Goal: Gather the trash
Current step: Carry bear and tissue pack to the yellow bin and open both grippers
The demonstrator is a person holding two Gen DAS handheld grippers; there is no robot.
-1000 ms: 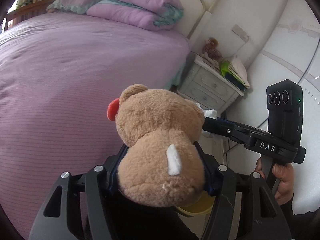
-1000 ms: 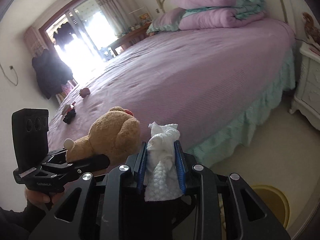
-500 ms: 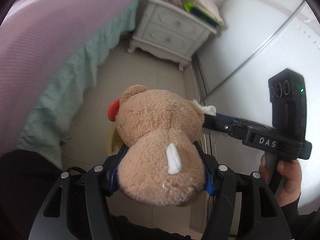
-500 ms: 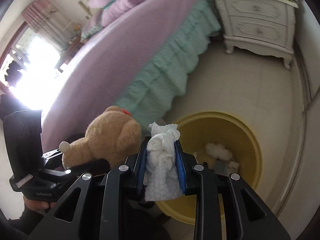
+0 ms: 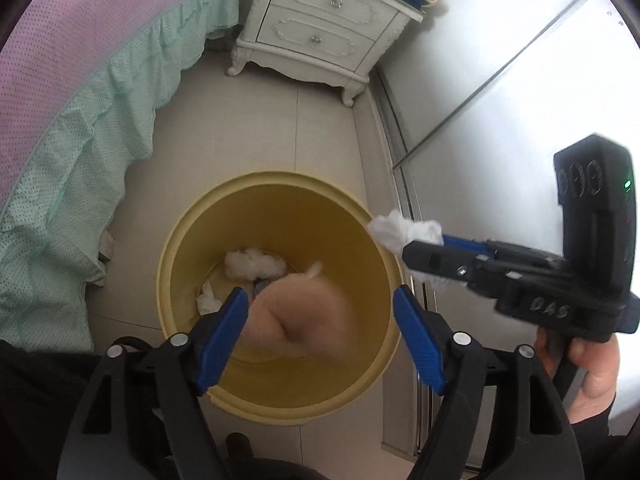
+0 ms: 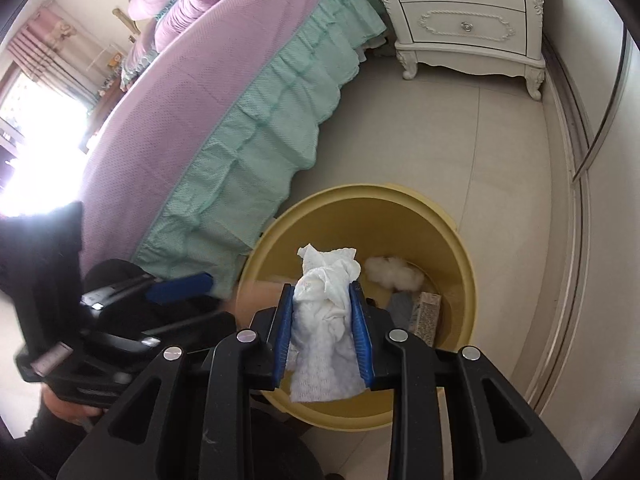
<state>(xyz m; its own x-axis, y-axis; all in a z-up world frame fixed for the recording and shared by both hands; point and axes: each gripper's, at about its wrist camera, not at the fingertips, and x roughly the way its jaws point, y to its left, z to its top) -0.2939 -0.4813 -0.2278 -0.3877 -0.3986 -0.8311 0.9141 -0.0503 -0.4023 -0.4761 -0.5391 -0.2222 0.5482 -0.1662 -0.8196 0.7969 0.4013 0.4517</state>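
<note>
A yellow trash bin (image 5: 172, 248) (image 6: 464, 264) stands on the tiled floor beside the bed. My left gripper (image 5: 320, 300) is open above it. A brown teddy bear (image 5: 300, 312), blurred, is between the jaws and inside the bin mouth, not gripped. My right gripper (image 6: 322, 300) is shut on a crumpled white tissue (image 6: 326, 304) over the bin's near rim; it also shows in the left wrist view (image 5: 404, 230). White wads (image 5: 254, 264) (image 6: 394, 272) and a small carton (image 6: 426, 316) lie in the bin.
The bed with purple cover (image 6: 192, 80) and teal skirt (image 5: 80, 136) runs along the left. A white nightstand (image 5: 320, 28) (image 6: 468, 20) stands beyond the bin. A wardrobe sliding door track (image 5: 400, 168) lines the right side.
Both grippers swung down from the bed to over the bin. My left gripper opened and the teddy bear dropped out of it into the bin. The right still holds the tissue.
</note>
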